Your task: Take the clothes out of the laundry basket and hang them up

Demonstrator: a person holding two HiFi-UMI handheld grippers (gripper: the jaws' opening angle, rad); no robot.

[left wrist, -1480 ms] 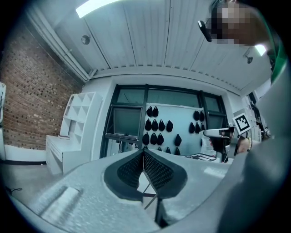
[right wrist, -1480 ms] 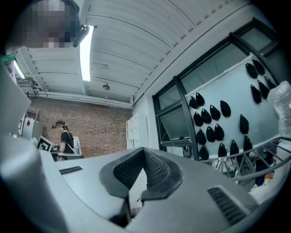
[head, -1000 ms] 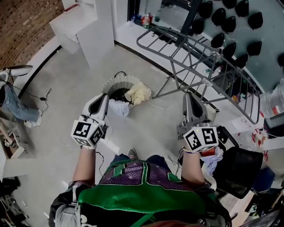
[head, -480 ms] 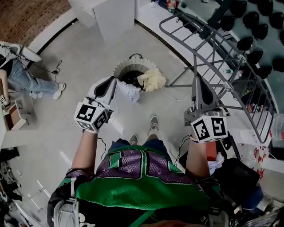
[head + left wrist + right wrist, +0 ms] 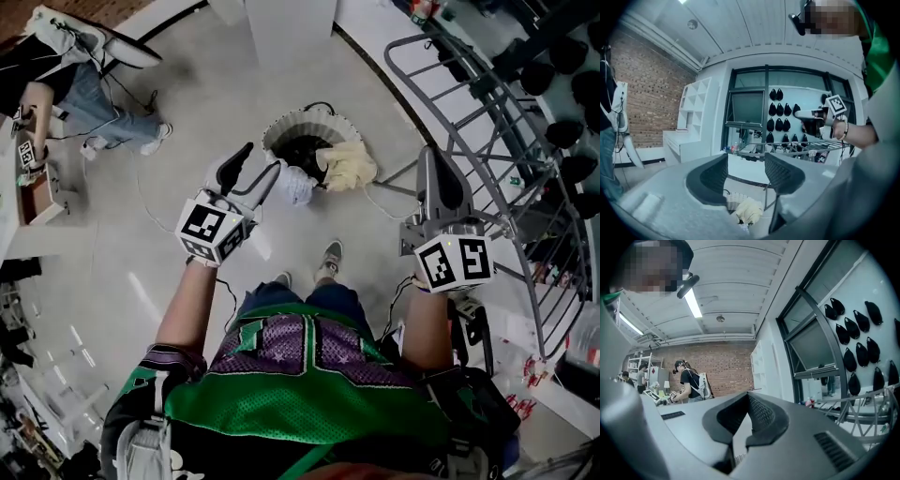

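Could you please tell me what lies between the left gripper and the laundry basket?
Head view: only bare floor, then a white garment hanging over the laundry basket's near rim.

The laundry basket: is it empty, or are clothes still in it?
Not empty. A yellowish garment and a white garment hang over the rim of the laundry basket; its dark inside cannot be read.

A round white slatted laundry basket (image 5: 302, 119) stands upright on the grey floor, near the floor's curved far edge, its inside dark. A pale yellow cloth (image 5: 349, 165) hangs crumpled over its right rim; a white cloth (image 5: 294, 185) droops over the near rim. A grey metal drying rack (image 5: 487, 112) stands just right of it.
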